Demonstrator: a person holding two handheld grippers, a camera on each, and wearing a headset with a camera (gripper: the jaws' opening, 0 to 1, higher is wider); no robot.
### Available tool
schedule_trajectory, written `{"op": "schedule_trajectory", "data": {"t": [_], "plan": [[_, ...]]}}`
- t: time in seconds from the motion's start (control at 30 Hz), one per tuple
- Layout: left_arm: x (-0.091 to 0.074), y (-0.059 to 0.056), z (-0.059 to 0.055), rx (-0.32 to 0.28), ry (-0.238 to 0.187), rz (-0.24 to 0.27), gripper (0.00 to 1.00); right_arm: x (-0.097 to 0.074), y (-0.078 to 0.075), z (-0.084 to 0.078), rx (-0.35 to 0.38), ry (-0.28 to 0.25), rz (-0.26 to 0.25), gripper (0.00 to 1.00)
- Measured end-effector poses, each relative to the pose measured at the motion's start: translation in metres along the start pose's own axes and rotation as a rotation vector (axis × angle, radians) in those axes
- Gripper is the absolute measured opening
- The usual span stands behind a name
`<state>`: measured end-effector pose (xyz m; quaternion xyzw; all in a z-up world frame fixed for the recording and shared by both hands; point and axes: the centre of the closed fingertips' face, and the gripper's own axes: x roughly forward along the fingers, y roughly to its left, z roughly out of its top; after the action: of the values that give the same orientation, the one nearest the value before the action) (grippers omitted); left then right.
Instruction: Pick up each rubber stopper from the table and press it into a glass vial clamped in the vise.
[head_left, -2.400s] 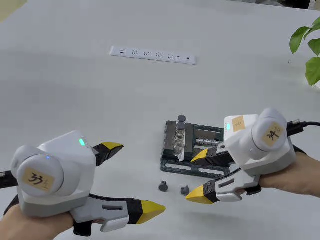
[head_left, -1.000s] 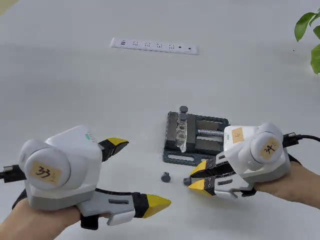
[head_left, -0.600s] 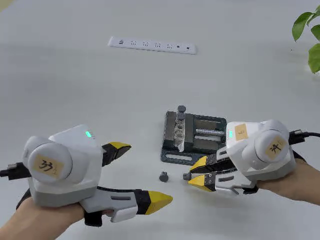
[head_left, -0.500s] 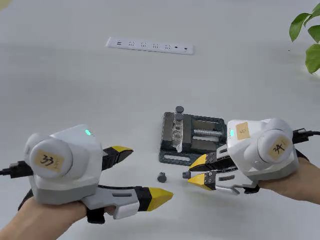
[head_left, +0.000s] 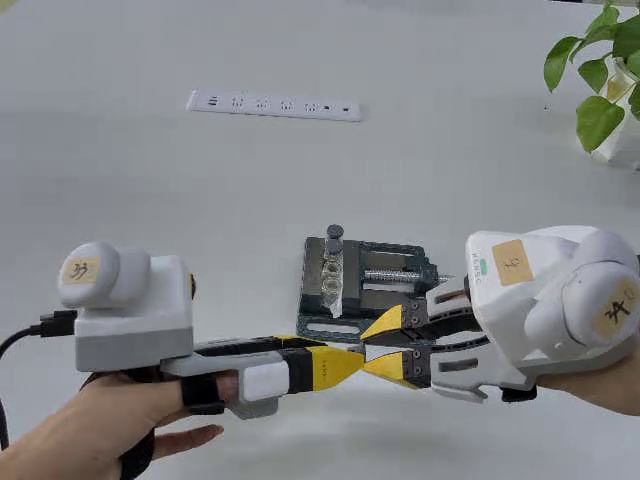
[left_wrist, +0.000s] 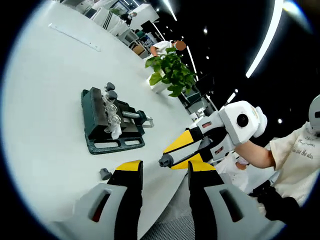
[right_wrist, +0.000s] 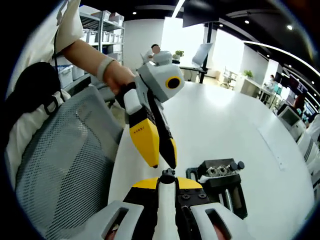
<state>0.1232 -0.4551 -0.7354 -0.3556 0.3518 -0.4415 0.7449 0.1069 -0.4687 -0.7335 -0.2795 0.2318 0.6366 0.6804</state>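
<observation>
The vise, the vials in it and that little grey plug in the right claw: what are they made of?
The vise looks like painted metal: matte dark green, with a bare steel screw. The vials look like clear glass, see-through and glinting. The plug is probably rubber: dull grey, no shine.

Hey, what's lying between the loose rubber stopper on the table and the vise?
Nothing: in the left gripper view, bare table separates the loose rubber stopper from the vise.
</observation>
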Motion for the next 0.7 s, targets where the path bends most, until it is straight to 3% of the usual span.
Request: {"op": "schedule_trajectory", "data": {"t": [0.07,0.13,0.27,0.33,0.4,0.43,0.7], "plan": [[-0.002,0.003,-0.002,-0.013,0.003,-0.001,0.32,-0.004,0.003,0.006,-0.005,-0.018,0.01,0.07],[-0.003,-0.007,-0.004,-0.072,0.003,-0.067,0.29,-0.008,0.004,0.012,-0.01,-0.036,0.012,0.07],[-0.009,-0.015,-0.001,-0.127,-0.024,-0.125,0.25,-0.015,0.007,0.026,-0.009,-0.079,0.021,0.07],[-0.011,-0.026,-0.002,-0.174,-0.019,-0.181,0.26,-0.018,0.008,0.033,-0.006,-0.108,0.027,0.07],[-0.012,-0.034,-0.002,-0.19,-0.017,-0.217,0.26,-0.019,0.011,0.038,-0.001,-0.124,0.04,0.07],[-0.013,-0.038,-0.003,-0.167,-0.008,-0.242,0.25,-0.018,0.012,0.038,-0.006,-0.126,0.047,0.07],[-0.013,-0.045,-0.001,-0.198,-0.016,-0.263,0.14,-0.018,0.016,0.043,-0.009,-0.143,0.069,0.07]]}}
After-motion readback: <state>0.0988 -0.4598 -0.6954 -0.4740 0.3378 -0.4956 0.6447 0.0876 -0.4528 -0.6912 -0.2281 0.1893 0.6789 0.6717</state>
